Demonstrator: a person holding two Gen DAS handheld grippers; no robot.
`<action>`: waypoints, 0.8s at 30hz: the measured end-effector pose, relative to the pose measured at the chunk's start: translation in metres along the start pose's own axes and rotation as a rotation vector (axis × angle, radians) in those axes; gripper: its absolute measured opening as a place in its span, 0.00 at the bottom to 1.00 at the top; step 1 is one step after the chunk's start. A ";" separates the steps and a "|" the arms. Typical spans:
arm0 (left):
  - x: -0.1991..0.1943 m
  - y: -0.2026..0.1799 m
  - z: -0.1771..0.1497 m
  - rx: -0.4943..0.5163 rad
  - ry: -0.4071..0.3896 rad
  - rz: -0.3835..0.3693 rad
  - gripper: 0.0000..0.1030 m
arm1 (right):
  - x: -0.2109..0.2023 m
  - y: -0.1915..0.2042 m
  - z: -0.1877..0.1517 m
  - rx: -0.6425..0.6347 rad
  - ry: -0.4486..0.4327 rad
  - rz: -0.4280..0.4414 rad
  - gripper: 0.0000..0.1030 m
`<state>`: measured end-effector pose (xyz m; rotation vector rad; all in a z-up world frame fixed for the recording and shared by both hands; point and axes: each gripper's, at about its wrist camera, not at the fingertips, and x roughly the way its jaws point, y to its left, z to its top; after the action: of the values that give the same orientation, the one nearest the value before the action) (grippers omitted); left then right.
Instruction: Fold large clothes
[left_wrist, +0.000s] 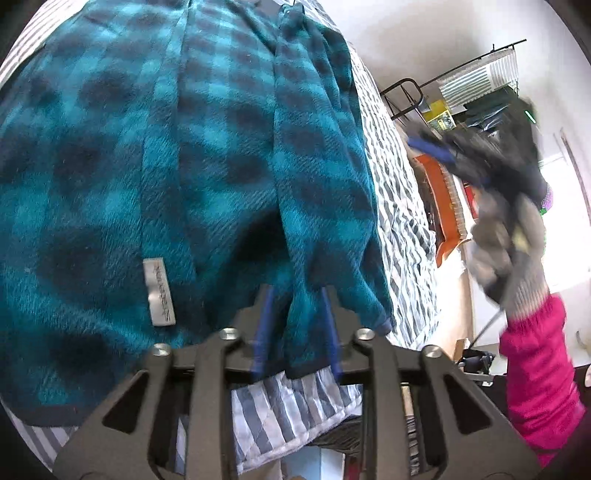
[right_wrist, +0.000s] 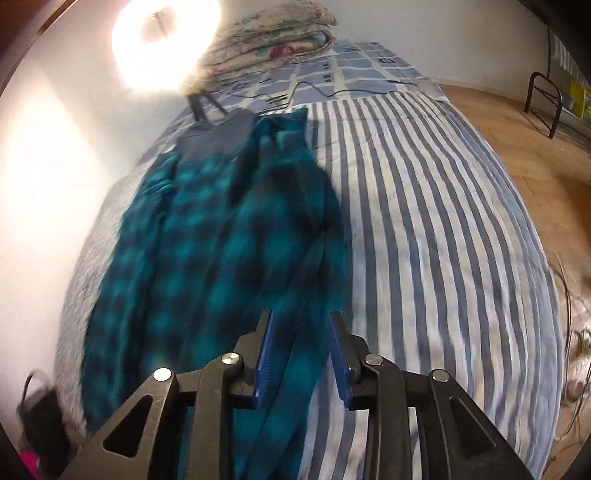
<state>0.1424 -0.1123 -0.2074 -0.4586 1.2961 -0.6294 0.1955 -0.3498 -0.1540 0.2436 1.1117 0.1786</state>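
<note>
Striped bed (right_wrist: 424, 221): one teal plaid garment (right_wrist: 207, 240), two grippers (left_wrist: 297, 295) (right_wrist: 301, 317).

The left gripper (left_wrist: 297, 295) pointed steeply downward, its blue fingers (left_wrist: 263, 325) standing slightly apart with a gap between them. The right gripper (right_wrist: 301, 317) likewise angled down, its blue fingers (right_wrist: 340, 354) parted a little. In the left wrist view the right gripper showed only as a dark, motion-blurred shape, carried in a hand (left_wrist: 506, 243) wearing a grey glove, with a bright pink sleeve (left_wrist: 539, 376) covering the forearm below it.
</note>
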 end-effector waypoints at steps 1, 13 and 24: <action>0.000 0.001 -0.001 -0.008 0.003 -0.008 0.25 | -0.010 0.004 -0.013 0.004 0.008 0.016 0.30; 0.020 0.002 -0.001 -0.030 0.042 -0.034 0.05 | -0.004 0.018 -0.150 0.175 0.213 0.158 0.41; 0.026 -0.019 -0.004 0.061 0.011 0.048 0.01 | -0.014 0.002 -0.172 0.303 0.109 0.350 0.04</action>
<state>0.1387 -0.1437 -0.2156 -0.3740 1.2913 -0.6304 0.0347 -0.3336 -0.2137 0.7071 1.1976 0.3376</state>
